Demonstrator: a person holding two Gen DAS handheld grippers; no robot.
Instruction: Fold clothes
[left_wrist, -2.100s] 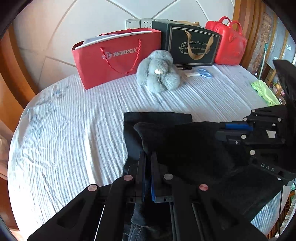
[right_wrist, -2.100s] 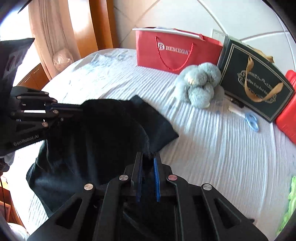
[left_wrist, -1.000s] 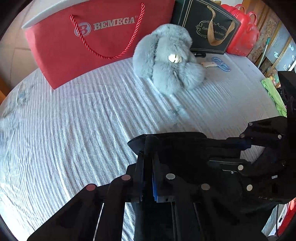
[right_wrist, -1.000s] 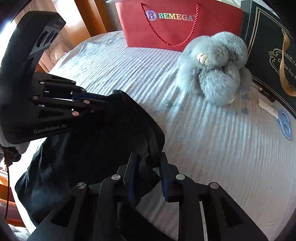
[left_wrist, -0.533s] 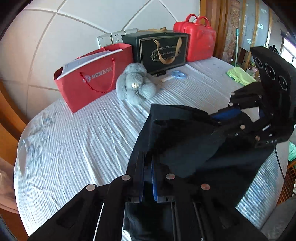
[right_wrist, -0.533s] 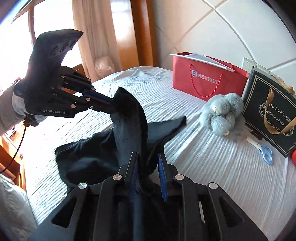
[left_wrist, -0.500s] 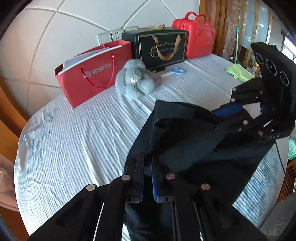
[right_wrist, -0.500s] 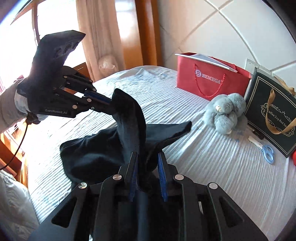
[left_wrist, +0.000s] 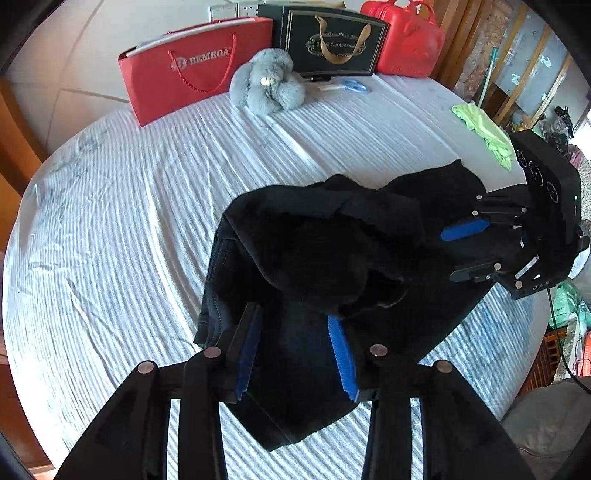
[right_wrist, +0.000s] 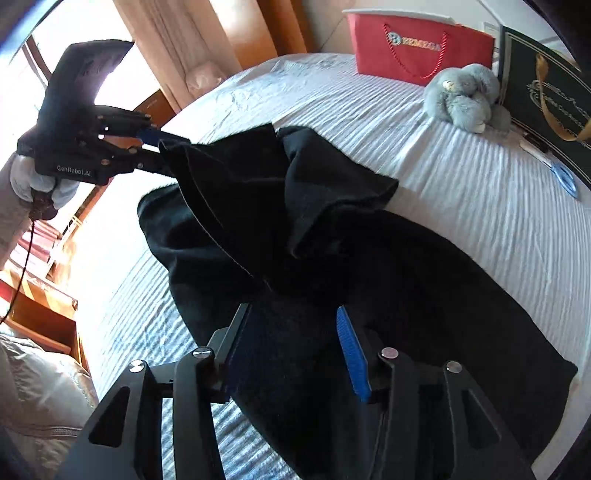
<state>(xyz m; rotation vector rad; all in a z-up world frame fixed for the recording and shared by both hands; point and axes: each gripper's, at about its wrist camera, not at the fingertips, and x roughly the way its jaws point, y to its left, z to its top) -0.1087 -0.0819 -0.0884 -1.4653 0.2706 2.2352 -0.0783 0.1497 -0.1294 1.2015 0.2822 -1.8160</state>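
both grippers are letting go mid-fold. the left gripper and right gripper each have fingers opening, the black garment lying between and ahead of them on the bed, pads no longer pressing. next move, i'd judge: pull clear, then regrasp an edge and flatten the bunched top layer. only the right view shows the person's gloved hand — only the left shows the green cloth.

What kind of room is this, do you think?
Probably a bedroom at home: a bed with a striped white sheet, a padded headboard wall and window curtains.
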